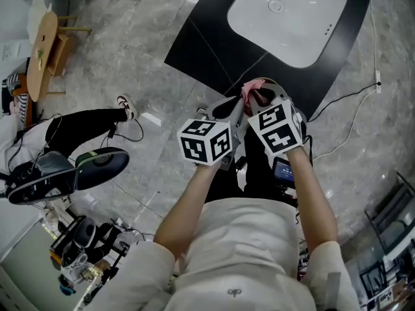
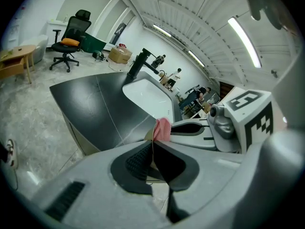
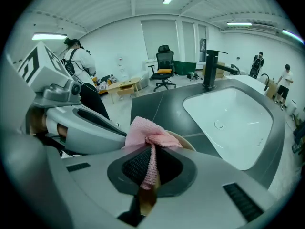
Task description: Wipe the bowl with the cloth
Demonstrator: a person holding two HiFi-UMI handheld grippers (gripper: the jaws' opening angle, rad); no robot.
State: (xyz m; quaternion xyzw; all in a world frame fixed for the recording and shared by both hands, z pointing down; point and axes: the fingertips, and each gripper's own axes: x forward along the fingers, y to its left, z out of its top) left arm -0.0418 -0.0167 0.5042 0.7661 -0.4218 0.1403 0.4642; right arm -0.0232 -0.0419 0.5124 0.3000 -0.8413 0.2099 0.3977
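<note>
A beige bowl (image 1: 267, 91) is held in the air in front of me, near the corner of the black counter. My left gripper (image 2: 152, 151) is shut on the bowl's thin rim (image 2: 148, 135), which runs up between the pads. My right gripper (image 3: 149, 164) is shut on a pink knitted cloth (image 3: 145, 132). The cloth bunches over the bowl's edge (image 3: 185, 140). In the head view the cloth (image 1: 249, 92) lies at the bowl's left side, beyond both marker cubes. The left gripper view shows the cloth (image 2: 162, 129) as a pink tip above the rim. Most of the bowl is hidden behind the grippers.
A black counter (image 1: 207, 44) with a white sink (image 1: 288, 18) and a black faucet (image 3: 210, 68) lies just ahead. On the grey floor are cables (image 1: 353, 125), a seated person's leg (image 1: 84, 123), a wooden table (image 1: 40, 47) and gear at the lower left. People stand far back.
</note>
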